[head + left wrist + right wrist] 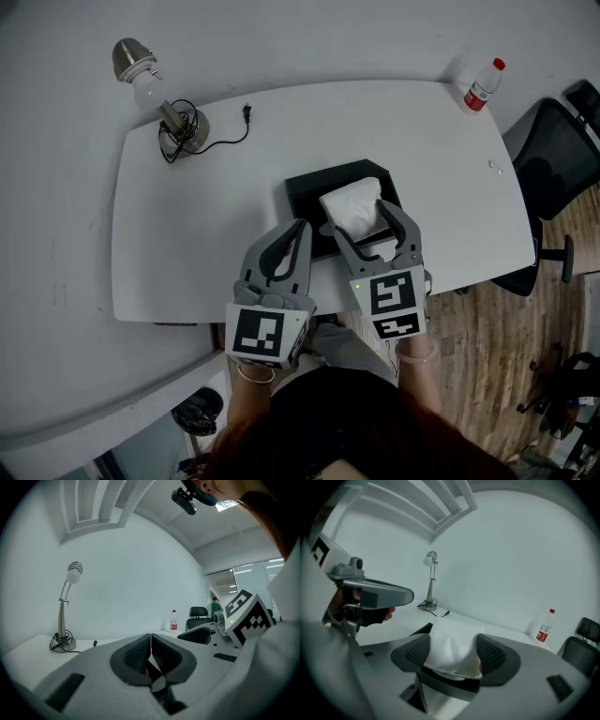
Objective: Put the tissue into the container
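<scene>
A white tissue pack (353, 208) sits between the jaws of my right gripper (357, 217), which is shut on it. The pack is over the near right part of the black container (309, 187) in the middle of the white table (187, 234). Whether the pack touches the container I cannot tell. In the right gripper view the tissue pack (451, 641) fills the gap between the pads, with the container's dark edge (423, 629) showing beside it. My left gripper (302, 225) is shut on nothing, just left of the container's near corner; its jaws (150, 637) meet in its own view.
A desk lamp (141, 67) with its base and coiled cord (183, 127) stands at the table's far left. A red-capped bottle (483, 84) stands at the far right corner. A black office chair (553, 159) is beyond the right edge.
</scene>
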Tool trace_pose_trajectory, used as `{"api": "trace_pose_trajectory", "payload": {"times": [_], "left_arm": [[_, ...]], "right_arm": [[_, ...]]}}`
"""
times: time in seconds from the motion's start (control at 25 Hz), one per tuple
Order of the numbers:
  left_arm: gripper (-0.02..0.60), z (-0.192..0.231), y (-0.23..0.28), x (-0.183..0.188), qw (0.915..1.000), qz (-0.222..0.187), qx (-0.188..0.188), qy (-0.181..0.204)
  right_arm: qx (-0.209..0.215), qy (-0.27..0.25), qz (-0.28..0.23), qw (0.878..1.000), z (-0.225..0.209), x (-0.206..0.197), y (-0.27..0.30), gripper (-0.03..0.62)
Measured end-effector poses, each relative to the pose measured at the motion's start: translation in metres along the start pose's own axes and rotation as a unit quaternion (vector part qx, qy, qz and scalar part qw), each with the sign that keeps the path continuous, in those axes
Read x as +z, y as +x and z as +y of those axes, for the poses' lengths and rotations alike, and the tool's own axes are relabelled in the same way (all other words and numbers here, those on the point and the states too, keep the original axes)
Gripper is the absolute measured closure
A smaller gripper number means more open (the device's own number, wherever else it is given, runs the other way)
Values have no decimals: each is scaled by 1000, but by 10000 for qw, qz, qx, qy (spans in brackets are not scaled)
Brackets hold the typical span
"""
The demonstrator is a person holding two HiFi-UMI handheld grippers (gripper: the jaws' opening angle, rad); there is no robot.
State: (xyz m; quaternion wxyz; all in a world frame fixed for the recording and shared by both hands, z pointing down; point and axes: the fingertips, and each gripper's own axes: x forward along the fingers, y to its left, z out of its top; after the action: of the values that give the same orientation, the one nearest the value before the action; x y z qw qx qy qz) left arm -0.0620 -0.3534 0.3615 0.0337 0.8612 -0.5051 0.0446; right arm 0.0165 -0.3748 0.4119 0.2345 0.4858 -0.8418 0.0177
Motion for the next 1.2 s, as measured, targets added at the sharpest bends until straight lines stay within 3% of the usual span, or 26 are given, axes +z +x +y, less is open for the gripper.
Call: {"api": "trace_pose_trajectory", "payload": {"times": [0.96, 1.2], "left_arm": [[554, 0, 12, -14, 9999, 163, -3, 4], [554, 6, 16, -16, 9997, 216, 65, -42]], "right_arm": [[104, 290, 744, 9968, -4, -32, 20, 260], [173, 93, 1006, 9947, -4, -35, 26, 260]]}}
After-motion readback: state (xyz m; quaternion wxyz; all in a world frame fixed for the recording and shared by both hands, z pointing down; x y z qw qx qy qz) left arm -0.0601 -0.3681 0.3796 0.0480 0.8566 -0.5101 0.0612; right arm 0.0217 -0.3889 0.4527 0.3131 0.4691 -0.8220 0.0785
